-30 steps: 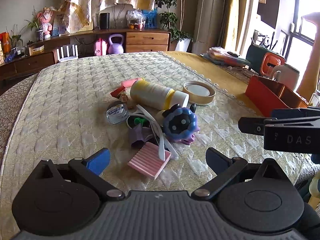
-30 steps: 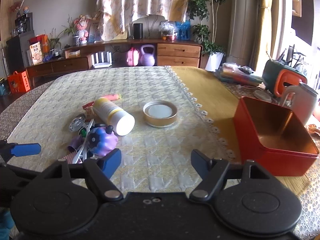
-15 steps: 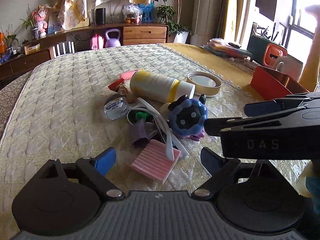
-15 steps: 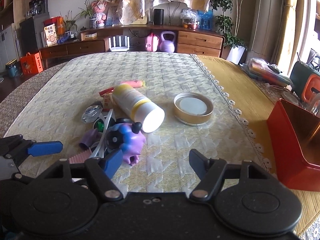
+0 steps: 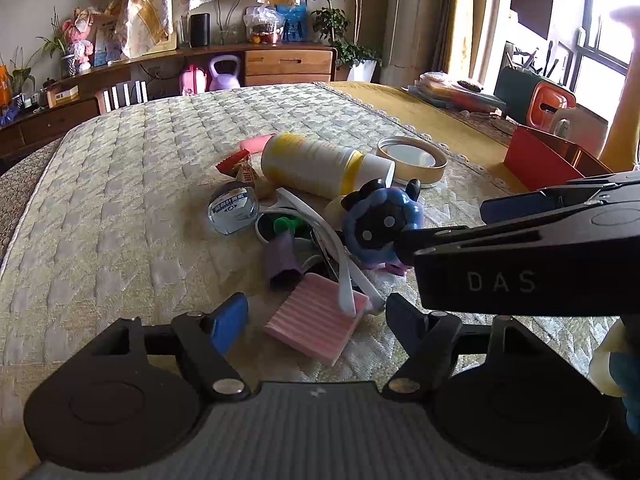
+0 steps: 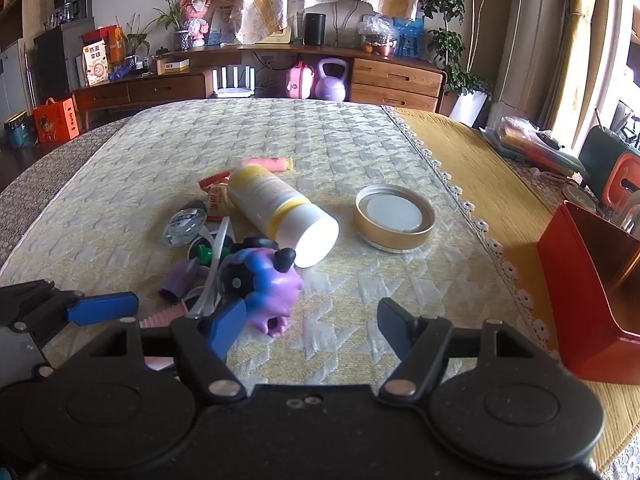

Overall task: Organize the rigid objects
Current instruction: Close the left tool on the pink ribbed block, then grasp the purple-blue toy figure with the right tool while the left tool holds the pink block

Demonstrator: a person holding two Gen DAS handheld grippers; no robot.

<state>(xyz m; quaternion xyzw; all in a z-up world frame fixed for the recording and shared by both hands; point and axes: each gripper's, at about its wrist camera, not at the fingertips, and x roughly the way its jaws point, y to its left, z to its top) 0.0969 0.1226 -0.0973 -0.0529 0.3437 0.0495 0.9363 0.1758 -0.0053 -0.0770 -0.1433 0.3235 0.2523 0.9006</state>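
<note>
Since a second ago, both tools closer to the pile. Right tool [image 6: 312,326] now hard by the purple toy [image 6: 266,284], blue left finger tip touching or nearly touching its near side, toy not between the fingers; spread wide, nothing held. From the left wrist view, right tool [image 5: 448,220] now reaching in from the right, dark finger tip at the toy [image 5: 382,226], where a second ago well clear of it. Left tool [image 5: 314,320] also spread wide and holding nothing, pink ribbed block [image 5: 318,326] lying just ahead between its fingers.

Toy taken as landmark. Just behind it, white and yellow bottle [image 6: 280,212] on its side, cap end toward the toy. Right of that and apart, gold lid [image 6: 394,218] lying flat on the quilted cloth [image 6: 340,152]. Left of the toy, white strip [image 5: 340,256], purple tube [image 5: 282,258], green piece [image 5: 284,224] and clear round tape case [image 5: 233,214], all crowded and overlapping. Behind the bottle, red wrapper [image 5: 233,160] and pink marker [image 6: 270,163].

Far right of the toy, red box [image 6: 592,300] standing open at the near right edge of the tabletop, past the lace edge of the cloth. Between toy and box, bare cloth and bare yellow tabletop [image 6: 480,168]. Left of the pile, wide bare cloth out to the rounded edge.
</note>
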